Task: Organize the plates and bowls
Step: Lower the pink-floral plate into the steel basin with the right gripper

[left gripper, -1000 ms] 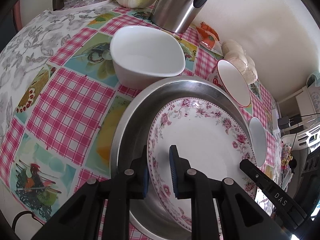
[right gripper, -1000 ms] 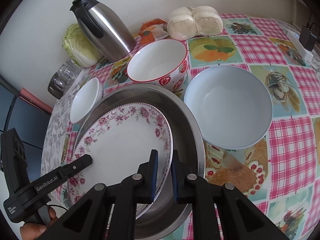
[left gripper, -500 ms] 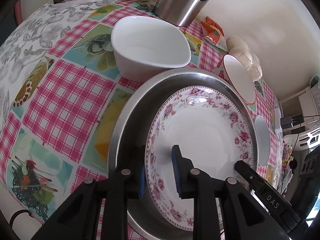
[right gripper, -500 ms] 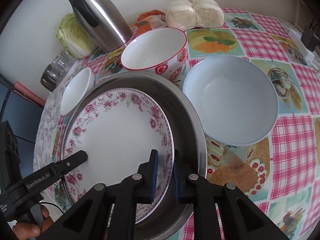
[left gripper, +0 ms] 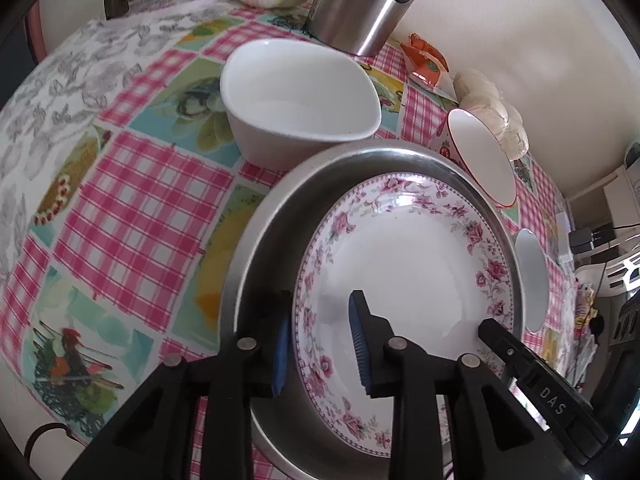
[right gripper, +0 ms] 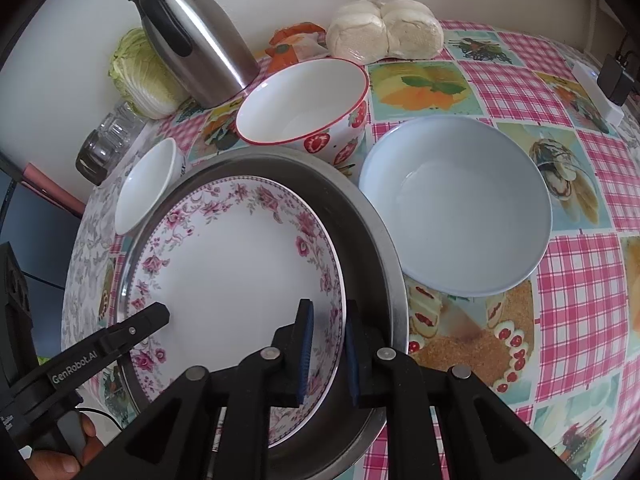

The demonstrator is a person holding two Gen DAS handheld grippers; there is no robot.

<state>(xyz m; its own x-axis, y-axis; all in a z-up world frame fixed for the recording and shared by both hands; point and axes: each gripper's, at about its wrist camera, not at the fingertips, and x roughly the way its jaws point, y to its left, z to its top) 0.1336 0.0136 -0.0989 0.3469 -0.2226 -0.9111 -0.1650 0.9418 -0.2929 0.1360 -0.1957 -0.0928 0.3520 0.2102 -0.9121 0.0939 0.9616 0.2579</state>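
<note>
Floral plate (right gripper: 236, 276) sits in the steel basin (right gripper: 360, 216) on the worktop. My left gripper (left gripper: 318, 344) is opening off its rim; my right gripper (right gripper: 326, 354) straddles the opposite rim, slightly parted. Three bowls left outside.

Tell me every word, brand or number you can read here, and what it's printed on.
"DAS": on the right gripper, seen in the left view.
"GenRobot.AI": on the left gripper, seen in the right view.
Small print below it, at the picture's left edge: too cut off to read.
Orange packet by the flask: print too blurred to read.
Plate, bowls, tablecloth: pictures only, no words.
</note>
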